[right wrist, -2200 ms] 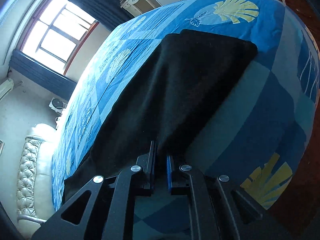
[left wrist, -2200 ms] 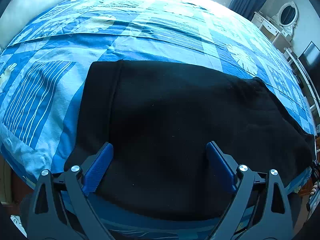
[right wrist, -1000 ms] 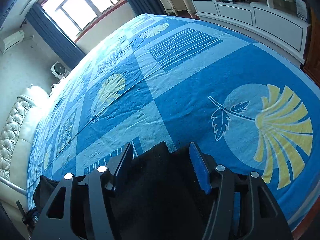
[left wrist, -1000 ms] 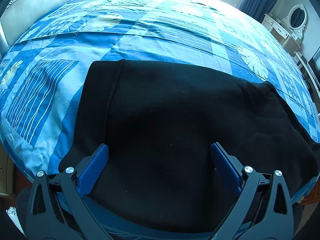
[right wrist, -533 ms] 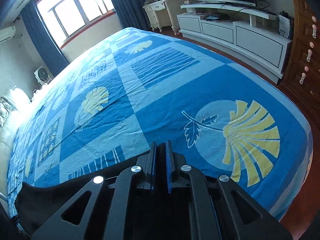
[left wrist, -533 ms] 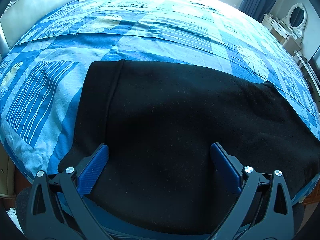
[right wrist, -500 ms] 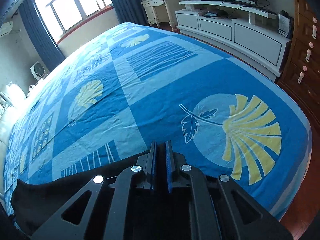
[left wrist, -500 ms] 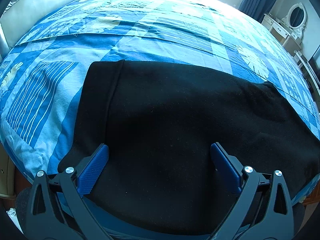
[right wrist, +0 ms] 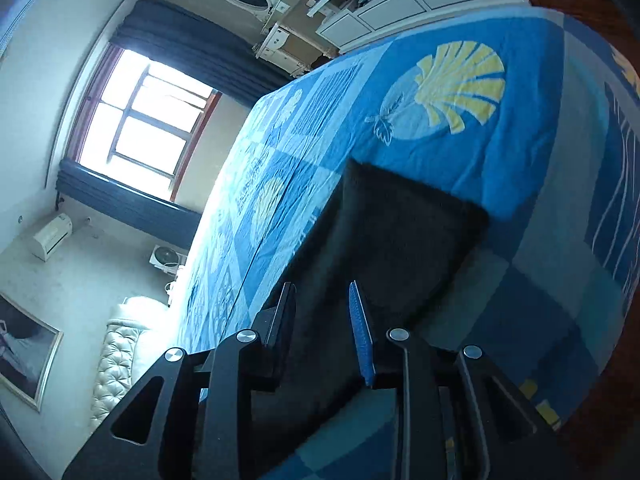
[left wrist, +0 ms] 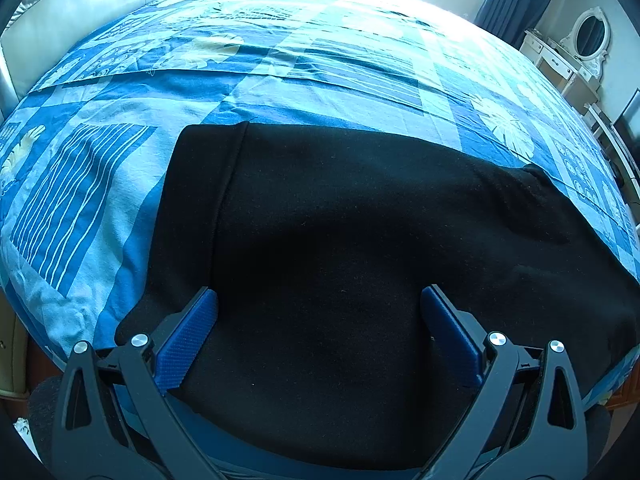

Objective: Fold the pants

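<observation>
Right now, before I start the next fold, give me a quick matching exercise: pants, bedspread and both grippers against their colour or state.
Things:
1. pants
2. bedspread
3. left gripper
4. right gripper

States:
A. blue patchwork with leaf prints
B. jaws spread wide over the fabric, gripping nothing
C. black, spread flat
D. jaws narrow and opening, pads not pressing cloth

Pairs: 1-C, 2-A, 3-B, 4-D

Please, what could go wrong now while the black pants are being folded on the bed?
1. The right gripper is opening over the pants; the cloth between its jaws may slip and undo the fold.
2. The pants lie near the bed edge and could slide off.
3. The left gripper is wide open, holding nothing down.
</observation>
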